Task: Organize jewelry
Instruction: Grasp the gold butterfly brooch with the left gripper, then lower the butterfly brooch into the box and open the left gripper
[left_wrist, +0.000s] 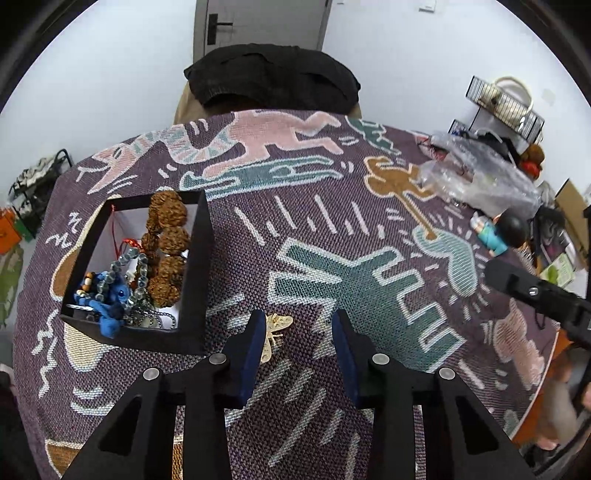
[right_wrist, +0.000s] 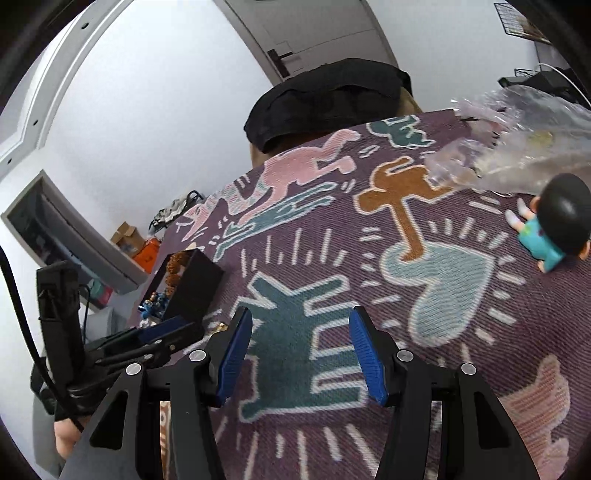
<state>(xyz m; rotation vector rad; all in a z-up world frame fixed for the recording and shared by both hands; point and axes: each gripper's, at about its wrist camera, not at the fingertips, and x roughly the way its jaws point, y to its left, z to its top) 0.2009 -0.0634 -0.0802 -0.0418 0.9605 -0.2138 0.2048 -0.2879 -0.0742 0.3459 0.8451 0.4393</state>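
Note:
A gold insect-shaped brooch (left_wrist: 275, 334) lies on the patterned cloth, just inside the left finger of my open left gripper (left_wrist: 298, 332). A black open box (left_wrist: 192, 266) stands to the left of it and holds a brown bead bracelet (left_wrist: 166, 243), grey beads, a chain and a blue charm (left_wrist: 110, 310). My right gripper (right_wrist: 300, 339) is open and empty above the teal figure on the cloth. In the right wrist view the box (right_wrist: 194, 286) and the left gripper (right_wrist: 162, 332) show at the left; a bit of the brooch (right_wrist: 221, 326) shows beside the left gripper.
A crumpled clear plastic bag (left_wrist: 476, 170) and a small doll in teal (left_wrist: 498, 232) lie at the table's far right. A black cushion (left_wrist: 273, 77) sits on the chair behind the table. The right gripper's body (left_wrist: 543, 295) shows at the right edge.

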